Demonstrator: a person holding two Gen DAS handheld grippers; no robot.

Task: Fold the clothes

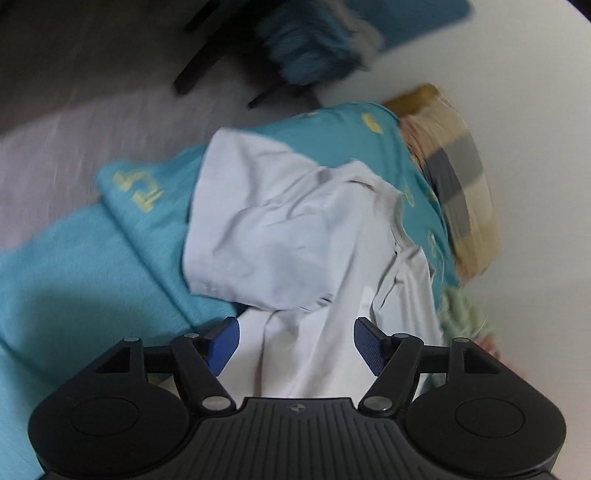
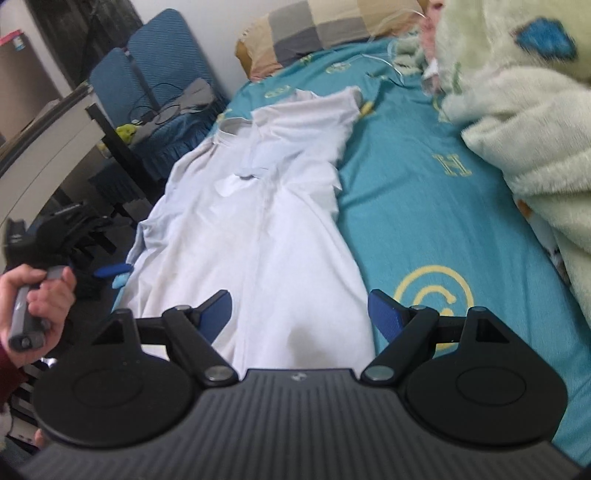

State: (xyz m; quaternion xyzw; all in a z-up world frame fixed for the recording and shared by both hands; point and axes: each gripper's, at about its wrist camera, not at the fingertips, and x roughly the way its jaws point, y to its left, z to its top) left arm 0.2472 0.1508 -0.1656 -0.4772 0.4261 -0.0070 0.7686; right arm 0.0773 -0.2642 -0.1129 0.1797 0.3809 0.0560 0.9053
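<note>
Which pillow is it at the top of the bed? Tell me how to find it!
Start at the big bed with the teal sheet printed with yellow shapes. Go past the white shirt to the far end by the wall. The pillow lies there, the only thing checked in tan and grey squares, unlike the fluffy pale green blanket beside it.

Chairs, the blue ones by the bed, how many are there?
2. One blue chair stands nearer the desk, the other blue chair just behind it, closer to the pillow. More could be hidden.

Left hand-held gripper [image 1: 295, 341] and right hand-held gripper [image 2: 300, 314] — both spread wide, gripping nothing.
</note>
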